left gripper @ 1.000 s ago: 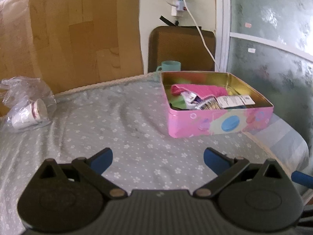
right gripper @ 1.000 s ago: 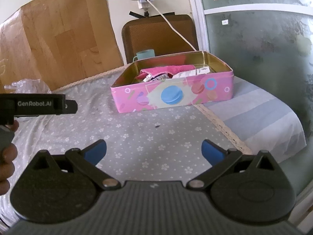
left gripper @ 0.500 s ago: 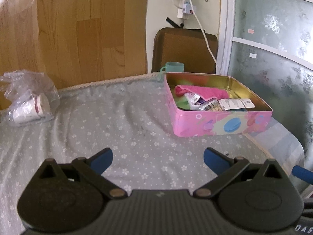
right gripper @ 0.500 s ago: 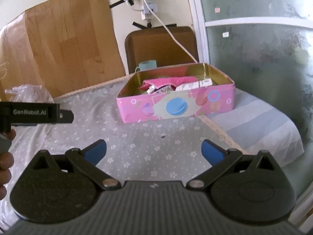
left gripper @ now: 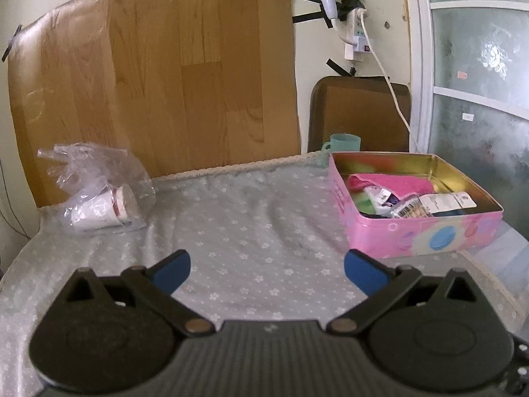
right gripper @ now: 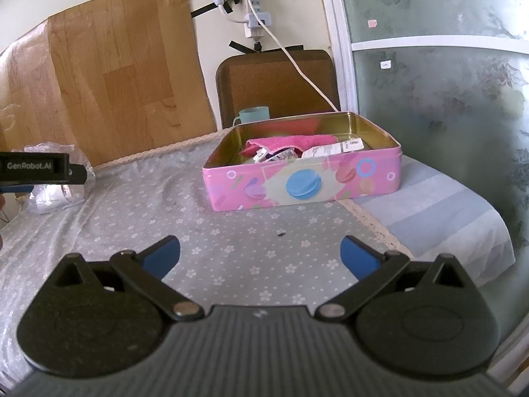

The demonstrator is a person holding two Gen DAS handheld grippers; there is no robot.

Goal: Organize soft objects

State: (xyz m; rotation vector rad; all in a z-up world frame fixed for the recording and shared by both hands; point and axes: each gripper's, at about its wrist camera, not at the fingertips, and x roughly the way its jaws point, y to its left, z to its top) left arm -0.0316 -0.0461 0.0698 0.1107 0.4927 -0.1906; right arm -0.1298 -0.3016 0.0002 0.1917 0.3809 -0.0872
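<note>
Blue-padded fingers on your left hand-held gripper (left gripper: 266,269) are spread wide and empty, hovering over the floral cloth (left gripper: 231,225) on the counter — touching nothing. Your right hand-held gripper (right gripper: 259,253) is released just as wide, also holding nothing. Both point toward the pink tin (right gripper: 302,183), which sits open on the cloth ahead; the pink towel (right gripper: 291,140) and some packets (left gripper: 446,201) lie inside it — well apart from either set of fingers.
</note>
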